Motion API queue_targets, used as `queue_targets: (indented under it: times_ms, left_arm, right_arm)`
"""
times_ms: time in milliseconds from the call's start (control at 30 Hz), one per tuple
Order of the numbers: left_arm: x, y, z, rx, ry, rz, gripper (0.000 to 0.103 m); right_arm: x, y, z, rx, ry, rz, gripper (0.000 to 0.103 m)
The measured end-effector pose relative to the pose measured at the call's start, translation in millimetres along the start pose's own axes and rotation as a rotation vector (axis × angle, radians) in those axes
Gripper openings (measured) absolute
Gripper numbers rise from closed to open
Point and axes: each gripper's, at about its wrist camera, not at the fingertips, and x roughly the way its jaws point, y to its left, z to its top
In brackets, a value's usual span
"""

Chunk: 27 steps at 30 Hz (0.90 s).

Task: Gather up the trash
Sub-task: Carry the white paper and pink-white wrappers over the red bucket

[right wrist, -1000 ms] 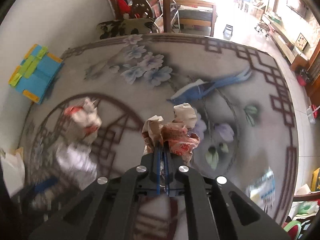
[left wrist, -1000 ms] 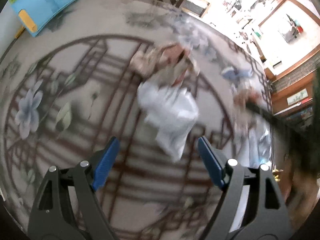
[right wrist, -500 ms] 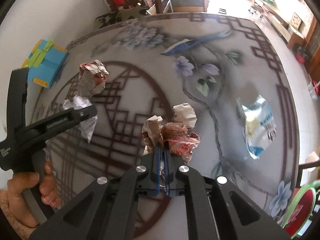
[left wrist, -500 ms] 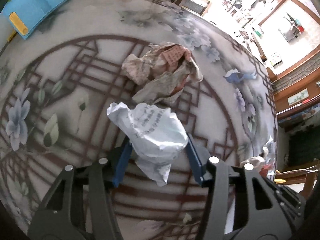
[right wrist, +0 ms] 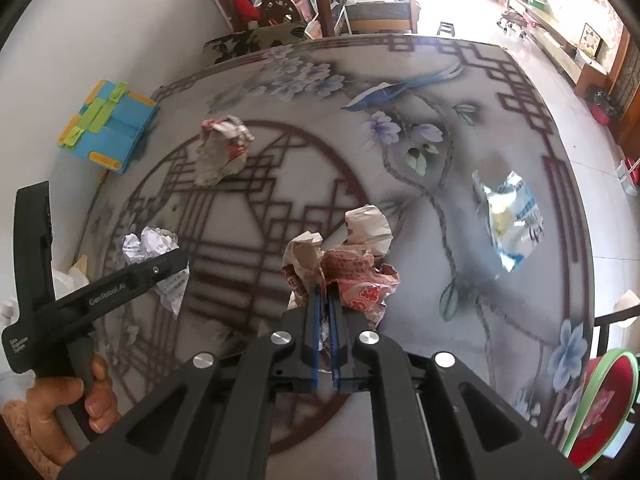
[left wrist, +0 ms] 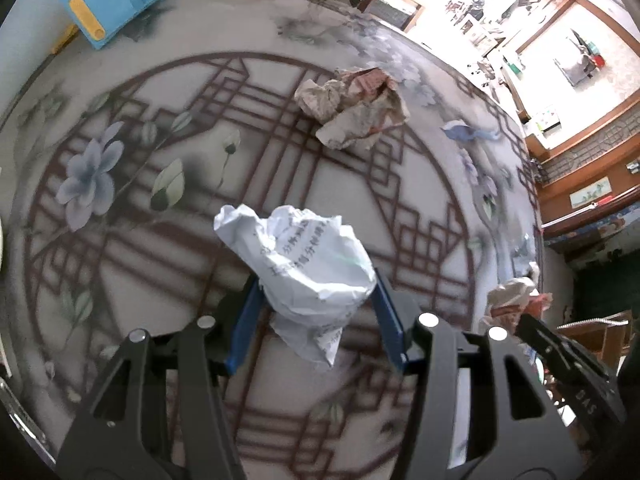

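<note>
Left claw [left wrist: 316, 312] grasps the white paper wad [left wrist: 304, 264], right claw [right wrist: 325, 296] clenches red-printed wrapper [right wrist: 352, 276]; next, find a bin.

There were three crumpled paper wads [right wrist: 222, 148] [left wrist: 304, 264] [right wrist: 344, 268], one foil snack wrapper [right wrist: 508, 220], one blue toy [right wrist: 106, 128], and two hand-held grippers [left wrist: 316, 320] [right wrist: 325, 312].

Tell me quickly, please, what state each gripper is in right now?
Left gripper: shut on the white crumpled paper.
Right gripper: shut on the red-printed crumpled wrapper.
</note>
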Motion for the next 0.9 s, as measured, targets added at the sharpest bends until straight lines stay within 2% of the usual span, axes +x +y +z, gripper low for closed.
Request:
queue_targets:
  times_ms: [267,533,900]
  left_arm:
    - [-43,-14,-37,0.065,-0.019,-0.048,0.052]
    - [-82,-27,-67,0.184,-0.057,-0.058,0.052]
    - [-103,-51,-93,0.311,-0.099,-0.052,0.052]
  right_arm:
    - [-32,18,-47,0.010,-0.007,0.009,0.008]
    - [-60,26,-84,0.047,-0.038,0.006,0.008]
    - [-96,22,-115,0.090,-0.115,-0.014,0.008]
